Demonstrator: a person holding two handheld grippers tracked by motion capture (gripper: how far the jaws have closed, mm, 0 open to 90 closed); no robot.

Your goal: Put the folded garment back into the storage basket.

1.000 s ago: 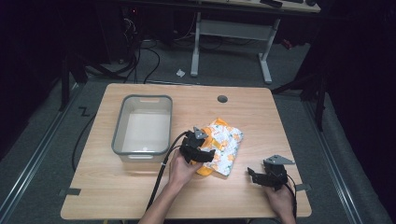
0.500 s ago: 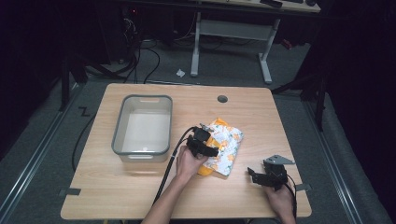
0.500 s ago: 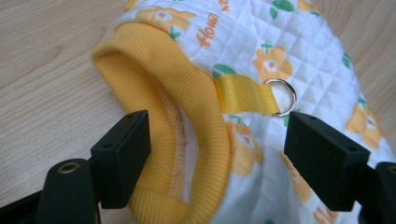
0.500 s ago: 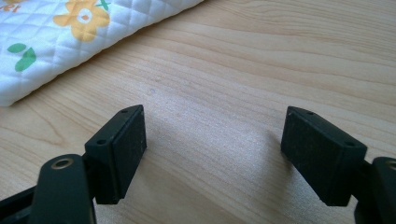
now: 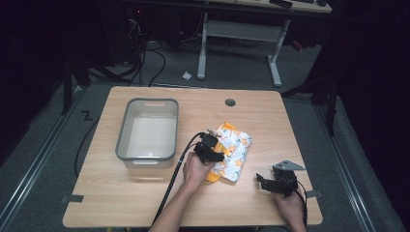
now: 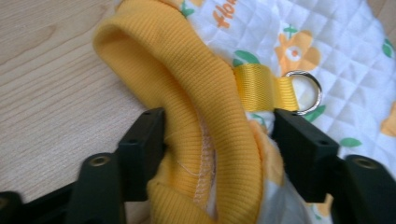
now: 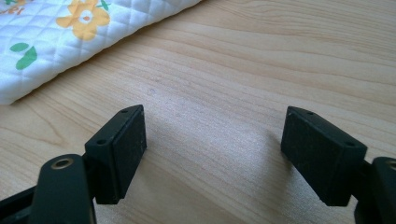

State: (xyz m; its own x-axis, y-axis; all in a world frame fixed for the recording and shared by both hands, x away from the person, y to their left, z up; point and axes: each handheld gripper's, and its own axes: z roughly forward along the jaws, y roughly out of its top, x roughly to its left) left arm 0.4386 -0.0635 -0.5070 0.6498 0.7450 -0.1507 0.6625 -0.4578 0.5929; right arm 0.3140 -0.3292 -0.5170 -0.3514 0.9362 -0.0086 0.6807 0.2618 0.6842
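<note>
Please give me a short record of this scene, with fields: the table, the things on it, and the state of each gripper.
table: wooden top, with a round hole
bin: grey plastic bin, nothing seen inside, on the left part
garment: quilted white cloth with orange flowers, yellow ribbed cuff, metal ring on a yellow strap
left gripper: jaws on both sides of the cuff, apparently not closed yet
right gripper: open, over bare table, apart from the garment

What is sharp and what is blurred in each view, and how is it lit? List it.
High view: wooden table lit, surroundings dark, detail soft. Left gripper view: yellow ribbed cuff and metal ring sharp; nearest tool parts blurred. Right gripper view: wood grain sharp, floral quilted cloth slightly soft.
</note>
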